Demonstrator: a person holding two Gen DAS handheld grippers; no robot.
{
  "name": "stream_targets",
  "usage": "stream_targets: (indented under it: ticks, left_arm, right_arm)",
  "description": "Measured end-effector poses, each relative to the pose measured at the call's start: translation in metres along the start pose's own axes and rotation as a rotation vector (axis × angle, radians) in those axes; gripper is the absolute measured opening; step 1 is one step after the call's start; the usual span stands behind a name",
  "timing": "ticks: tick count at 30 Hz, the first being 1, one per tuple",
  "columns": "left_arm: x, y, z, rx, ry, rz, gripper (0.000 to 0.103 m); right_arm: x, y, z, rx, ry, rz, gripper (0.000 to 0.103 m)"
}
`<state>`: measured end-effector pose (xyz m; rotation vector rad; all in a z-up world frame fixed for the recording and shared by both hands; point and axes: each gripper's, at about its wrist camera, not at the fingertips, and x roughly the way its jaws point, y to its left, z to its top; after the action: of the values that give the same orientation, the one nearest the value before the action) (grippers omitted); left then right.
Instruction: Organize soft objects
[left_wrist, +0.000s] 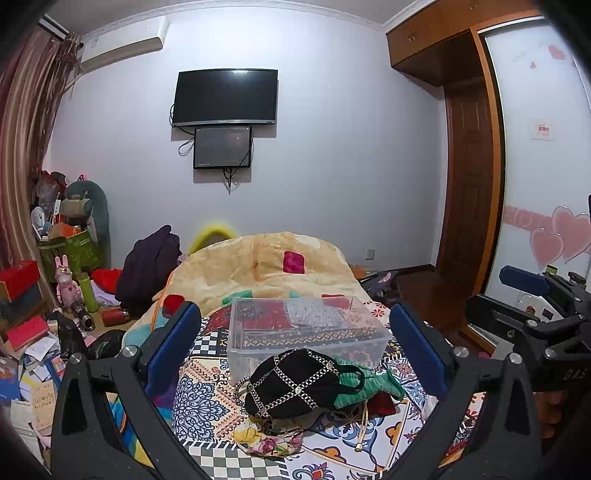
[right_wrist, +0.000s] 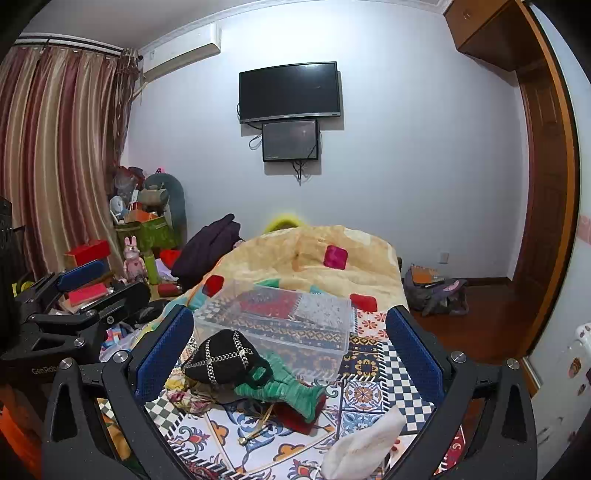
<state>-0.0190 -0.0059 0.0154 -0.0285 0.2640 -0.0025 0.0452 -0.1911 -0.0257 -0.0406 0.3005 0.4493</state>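
With both tools wide and empty, black pouch (left_wrist: 295, 384) at 12 o'clock of left tool (left_wrist: 295, 354), nearer than right tool (right_wrist: 288, 354).

Soft pile (left_wrist: 306, 391) touches clear bin (left_wrist: 306, 332); bedspread (right_wrist: 373, 391) rightward bare.

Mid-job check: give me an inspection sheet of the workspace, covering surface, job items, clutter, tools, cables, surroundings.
Surface: bed with patterned bedspread, folded beige blanket at the far end.
Job's things: clear plastic bin, no soft items inside; in front of it a pile with black studded pouch on top, green ribbed cloth, floral cloth; white cloth apart, nearer the right tool.
Clutter: boxes, papers, toys heaped on the floor.
Grippers: left tool open, holding nothing; right tool open, holding nothing.
Cables: dangling below the wall screens.
Surroundings: television, curtains, wardrobe.
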Motion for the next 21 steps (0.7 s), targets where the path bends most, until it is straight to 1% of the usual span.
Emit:
stream_targets:
  ticks: [21]
  left_arm:
    - [-0.0061,-0.0045,0.0041,0.021,-0.018,-0.002,0.103]
  right_arm:
    - [-0.0053,-0.0013,0.0014,0.009,-0.021,0.002,0.103]
